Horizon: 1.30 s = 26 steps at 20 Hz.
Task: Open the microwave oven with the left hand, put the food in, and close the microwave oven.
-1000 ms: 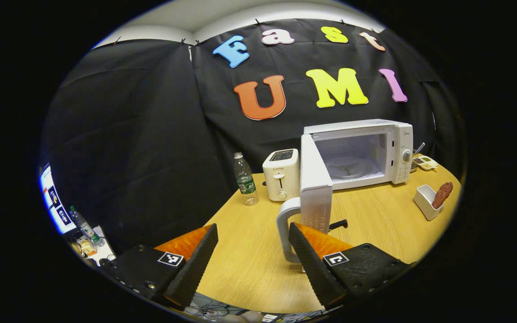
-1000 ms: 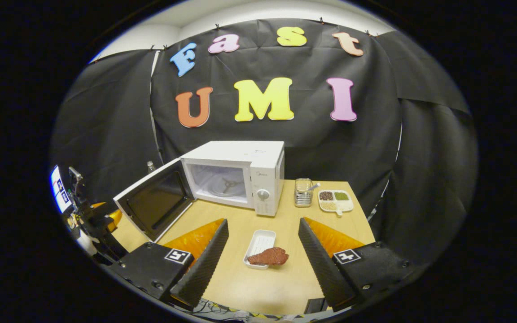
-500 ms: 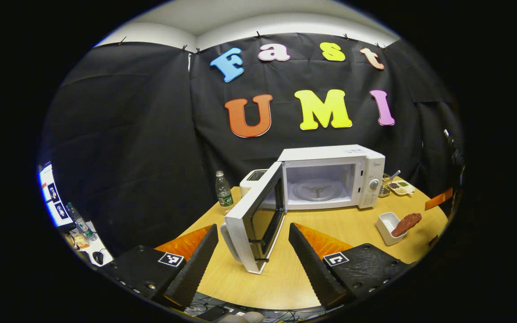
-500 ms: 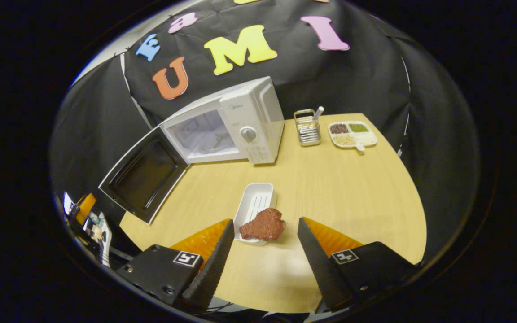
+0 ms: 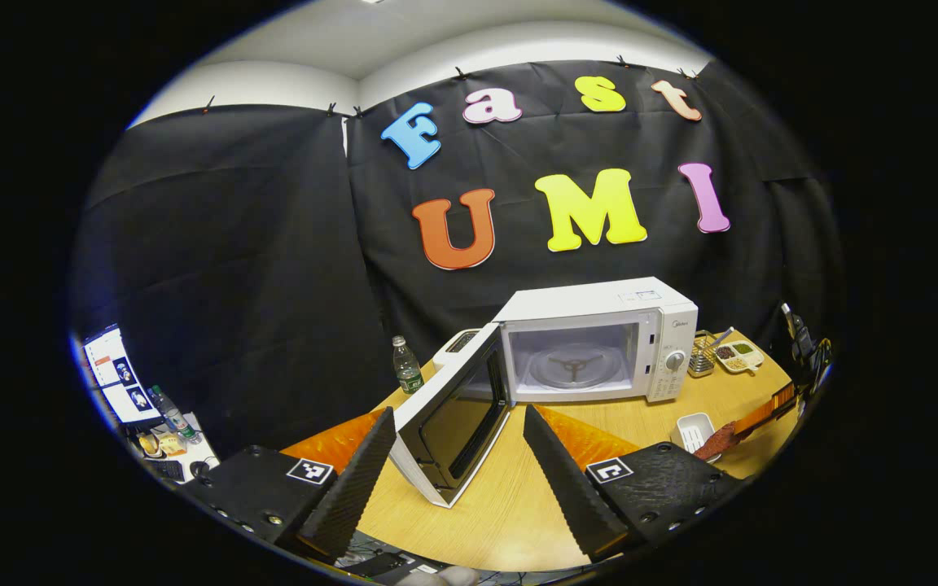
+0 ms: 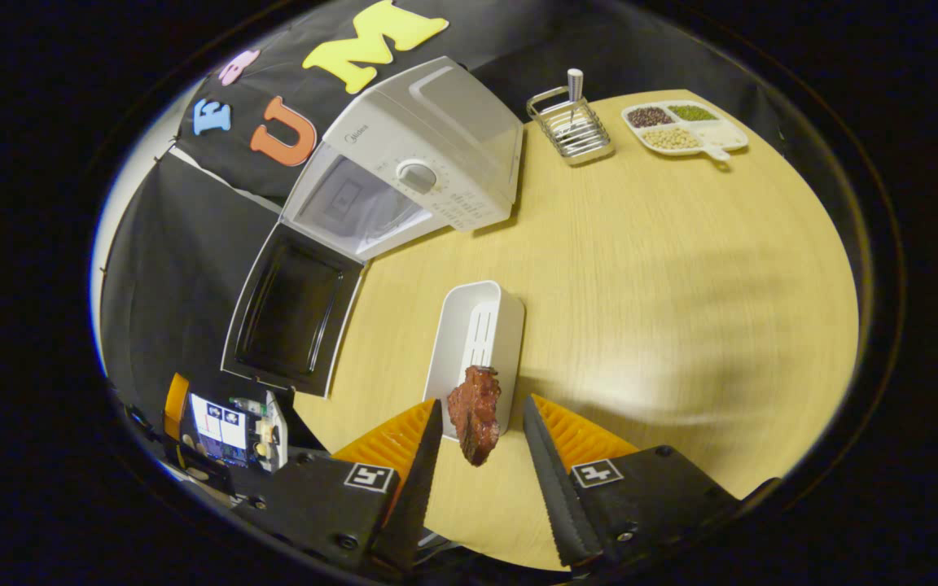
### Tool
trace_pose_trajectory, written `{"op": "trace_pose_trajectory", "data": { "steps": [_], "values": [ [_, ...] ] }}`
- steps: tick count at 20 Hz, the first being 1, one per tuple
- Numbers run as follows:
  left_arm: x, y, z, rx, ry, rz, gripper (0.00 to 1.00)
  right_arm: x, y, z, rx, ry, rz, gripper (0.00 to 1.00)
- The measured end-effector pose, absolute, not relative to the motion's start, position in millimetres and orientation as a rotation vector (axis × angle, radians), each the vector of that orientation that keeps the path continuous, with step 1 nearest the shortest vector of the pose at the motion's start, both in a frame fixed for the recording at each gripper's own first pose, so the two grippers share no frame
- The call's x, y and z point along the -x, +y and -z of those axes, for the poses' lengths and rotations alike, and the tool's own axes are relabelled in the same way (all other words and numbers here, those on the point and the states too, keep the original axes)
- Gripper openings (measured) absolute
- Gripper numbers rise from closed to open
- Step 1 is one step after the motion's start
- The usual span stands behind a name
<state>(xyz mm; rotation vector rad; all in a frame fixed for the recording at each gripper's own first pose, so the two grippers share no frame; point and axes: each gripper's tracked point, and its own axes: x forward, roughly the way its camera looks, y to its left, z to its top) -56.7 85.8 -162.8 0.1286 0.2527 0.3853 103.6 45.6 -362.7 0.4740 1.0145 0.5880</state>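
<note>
One step out of three is looking finished: the microwave oven (image 5: pixel 595 342) is standing with its door (image 5: pixel 453 423) swung wide, directly ahead of the left gripper (image 5: pixel 459 456), whose jaws are spread and holding nothing. The right gripper (image 6: pixel 475 443) is closing in on the reddish-brown piece of meat (image 6: pixel 475 413), which is sitting between its jaws at the near end of the white dish (image 6: pixel 475 338); the jaws are narrowed around it, though I cannot tell whether both are pressing on it. Putting the food in and shutting the door are still waiting.
</note>
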Motion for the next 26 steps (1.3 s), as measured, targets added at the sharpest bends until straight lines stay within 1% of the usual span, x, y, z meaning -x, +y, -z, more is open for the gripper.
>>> {"op": "trace_pose_trajectory", "data": {
  "steps": [1,2,3,4,6,8,11,12,15,16,19,22,24,25,26],
  "values": [
    [56.2,79.7,160.4,-0.124,0.249,-0.397,0.97,-105.5,45.7,364.0,-0.48,1.034,-0.605,0.5],
    [55.2,73.6,158.1,-0.124,0.248,-0.409,0.97,-106.7,45.4,366.5,-0.508,1.054,-0.616,0.32],
    [54.4,68.6,157.6,-0.126,0.249,-0.417,0.97,-105.5,49.0,365.2,-0.56,1.099,-0.64,0.25],
    [54.1,62.9,156.9,-0.132,0.252,-0.422,0.96,-100.1,50.3,364.3,-0.604,1.152,-0.65,0.14],
    [54.0,55.5,153.9,-0.149,0.252,-0.425,0.97,-100.9,51.4,367.3,-0.653,1.195,-0.652,0.09],
    [53.3,53.4,150.5,-0.161,0.251,-0.424,0.97,-104.1,51.3,366.6,-0.682,1.218,-0.648,0.1],
    [50.5,56.9,146.0,-0.162,0.246,-0.423,0.97,-106.2,48.4,360.0,-0.691,1.211,-0.655,0.07],
    [49.8,58.7,144.6,-0.16,0.242,-0.42,0.97,-106.8,47.0,353.9,-0.694,1.197,-0.653,0.13],
    [46.0,63.1,144.1,-0.155,0.231,-0.385,0.97,-111.1,49.0,321.5,-0.707,1.128,-0.644,0.13],
    [42.8,64.8,143.9,-0.156,0.228,-0.369,0.96,-113.7,52.7,307.5,-0.704,1.092,-0.644,0.05],
    [29.8,72.3,145.9,-0.142,0.223,-0.308,0.97,-118.5,77.2,262.4,-0.705,0.967,-0.647,0.04],
    [20.6,83.7,151.4,-0.122,0.234,-0.236,0.97,-131.9,121.4,227.7,-0.775,0.825,-0.609,0.02],
    [14.1,93.4,149.5,-0.114,0.231,-0.19,0.97,-147.1,157.8,215.0,-0.834,0.721,-0.57,0.02],
    [12.5,99.2,149.0,-0.121,0.234,-0.171,0.97,-157.2,175.0,213.5,-0.86,0.672,-0.544,0.1],
    [11.5,106.4,146.6,-0.136,0.23,-0.155,0.97,-172.0,192.7,212.7,-0.878,0.62,-0.519,0.1]
  ]
}}
